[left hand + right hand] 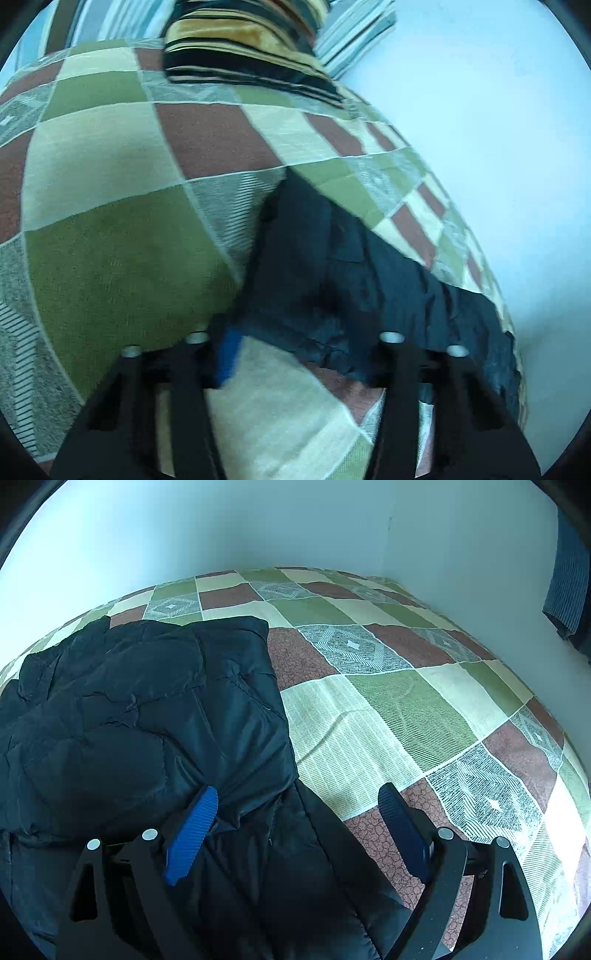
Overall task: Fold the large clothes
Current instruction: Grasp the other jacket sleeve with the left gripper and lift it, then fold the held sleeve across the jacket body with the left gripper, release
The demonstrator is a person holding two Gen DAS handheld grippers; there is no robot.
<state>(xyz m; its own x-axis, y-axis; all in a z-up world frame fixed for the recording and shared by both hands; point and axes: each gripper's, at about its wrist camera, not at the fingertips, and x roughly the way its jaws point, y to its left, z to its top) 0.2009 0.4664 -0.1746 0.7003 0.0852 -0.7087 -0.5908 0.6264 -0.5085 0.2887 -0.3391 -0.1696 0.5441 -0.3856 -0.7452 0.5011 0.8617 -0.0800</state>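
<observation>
While the jacket (pixel 140 720) is lying on the bed (pixel 388 716), half gathered, the fold is looking only partly made: in the right view a top layer is lying doubled over the body, its straight edge running from twelve o'clock down toward six, with a lower panel spreading out beneath it toward six.

The right hand-held gripper (pixel 299 827) is hovering wide open over that panel, its blue pad (pixel 192 834) sitting at nine o'clock above the dark cloth and the other at three o'clock above the quilt; nothing is pinched between them.

The left hand-held gripper (pixel 295 354) is reaching over a loose corner of the jacket (pixel 351 280) that is trailing from the centre toward four o'clock. Its view is blurred, only one blue pad (pixel 229 354) is showing, and I cannot tell whether cloth is caught between the jaws or whether they are closed.

The next move is probably calling for a firm pinch on that corner and on the lower edge, then a carry across the body.

The jacket is looking dark, puffy and quilted, with a slight sheen and many creases. It is likely springing back unless pressed flat. A striped cushion (pixel 243 44) is lying at twelve o'clock in the left view.
</observation>
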